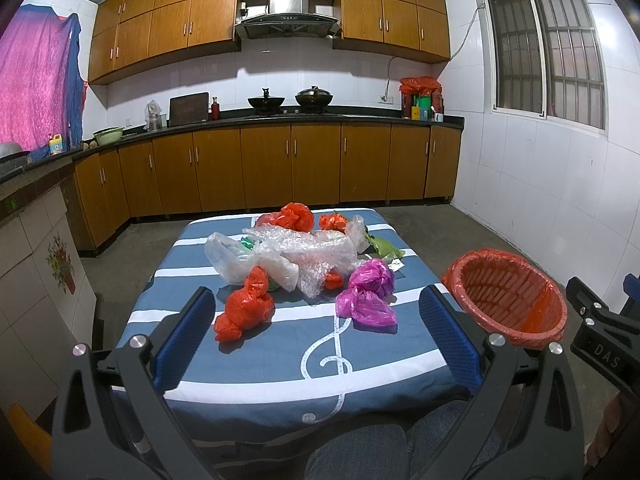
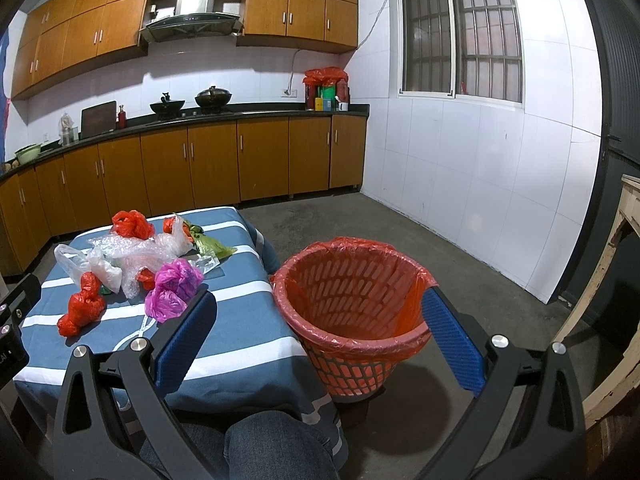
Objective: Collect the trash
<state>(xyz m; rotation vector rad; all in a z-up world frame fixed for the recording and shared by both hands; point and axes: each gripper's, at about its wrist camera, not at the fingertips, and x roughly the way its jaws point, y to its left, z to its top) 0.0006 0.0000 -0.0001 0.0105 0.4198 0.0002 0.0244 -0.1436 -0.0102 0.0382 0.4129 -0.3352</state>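
Worktop [image 1: 248, 364]: plastic bags [image 1: 288, 256] heaped mid-cloth, red, pink, clear. Bin [image 2: 352, 300], red-lined, on floor just right of worktop. Left gripper [image 1: 318, 336]: open, empty. Right gripper [image 2: 318, 336]: open, empty.

On the desk [image 1: 280, 364] lie four red bags: one near left [image 1: 244, 308], one far [image 1: 294, 216], a smaller one far right [image 1: 334, 222], and a scrap [image 1: 333, 279] half hidden under the clear wrap. There is one pink bag [image 1: 366, 292], one white bag [image 1: 236, 258], one green bag [image 1: 380, 245] and one sheet of bubble wrap [image 1: 316, 250]. One red bin [image 1: 508, 296] stands at the right. Two woks [image 1: 266, 101] sit on the far counter. Two grippers, each with two blue fingers [image 1: 188, 336].
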